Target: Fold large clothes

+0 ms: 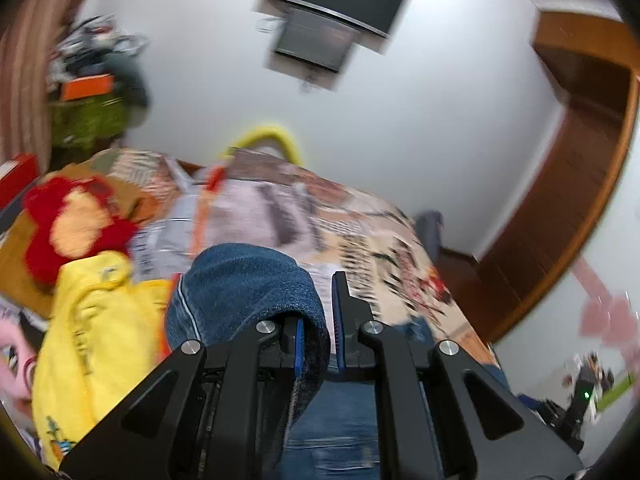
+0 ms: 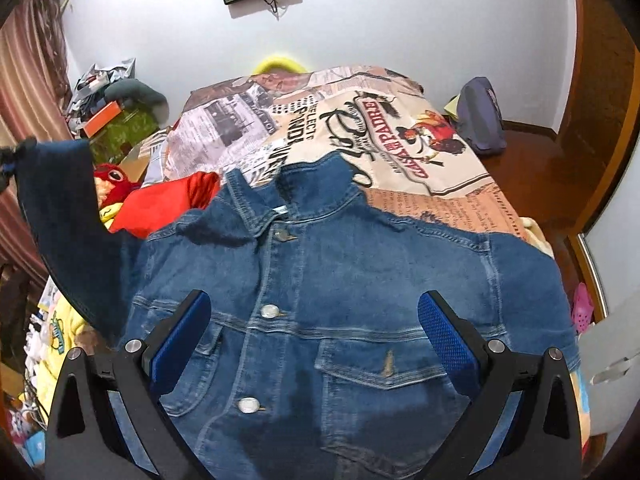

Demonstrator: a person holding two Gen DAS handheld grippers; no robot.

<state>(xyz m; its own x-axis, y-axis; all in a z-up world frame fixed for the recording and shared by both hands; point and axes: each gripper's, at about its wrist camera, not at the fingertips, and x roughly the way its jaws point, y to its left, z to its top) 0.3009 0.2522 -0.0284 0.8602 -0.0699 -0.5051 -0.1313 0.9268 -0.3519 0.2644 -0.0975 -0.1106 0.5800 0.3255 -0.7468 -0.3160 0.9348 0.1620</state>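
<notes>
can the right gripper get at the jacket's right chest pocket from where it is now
Probably yes. The right gripper is open directly over the denim jacket, and the pocket flap lies bare between its fingers with nothing covering it.

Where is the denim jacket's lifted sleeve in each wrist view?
Left wrist: the sleeve bulges at bottom centre, draped over one finger of the left tongs, which pinch it.
Right wrist: the sleeve hangs raised at the left edge, beside the denim jacket lying flat under the open right tongs.
Shared landmark: the yellow hoop behind the bed.
</notes>
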